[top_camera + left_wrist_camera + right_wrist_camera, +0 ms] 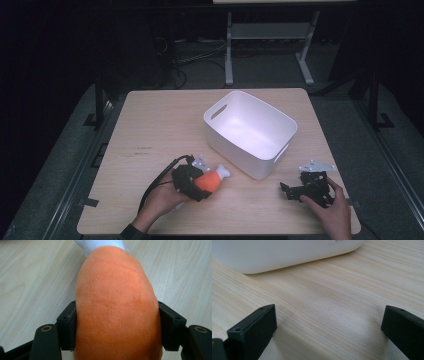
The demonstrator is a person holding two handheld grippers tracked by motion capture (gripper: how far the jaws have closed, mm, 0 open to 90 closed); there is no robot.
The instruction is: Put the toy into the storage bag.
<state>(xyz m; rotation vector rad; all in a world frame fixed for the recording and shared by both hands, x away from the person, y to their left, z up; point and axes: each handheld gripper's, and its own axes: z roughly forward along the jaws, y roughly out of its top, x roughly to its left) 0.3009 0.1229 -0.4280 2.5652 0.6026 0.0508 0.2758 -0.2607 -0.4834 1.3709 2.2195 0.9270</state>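
An orange plush toy (208, 181) with a white tip (223, 172) sits in my left gripper (202, 183), near the table's front left of centre. In the left gripper view the orange plush (116, 305) bulges between both black pads (168, 325), which press its sides; its white end (100, 244) points away. My right gripper (287, 191) rests low over the table at the front right, held by a hand (332, 215). In the right gripper view its fingertips (259, 325) stand wide apart over bare wood, nothing between them. A white bin (250, 131) stands between and beyond both grippers.
The bin's wall (274, 255) lies just ahead of my right gripper. The wooden table (160, 130) has open surface at the left and back. Beyond the table's far edge are a dark floor, cables and a white desk frame (229, 50).
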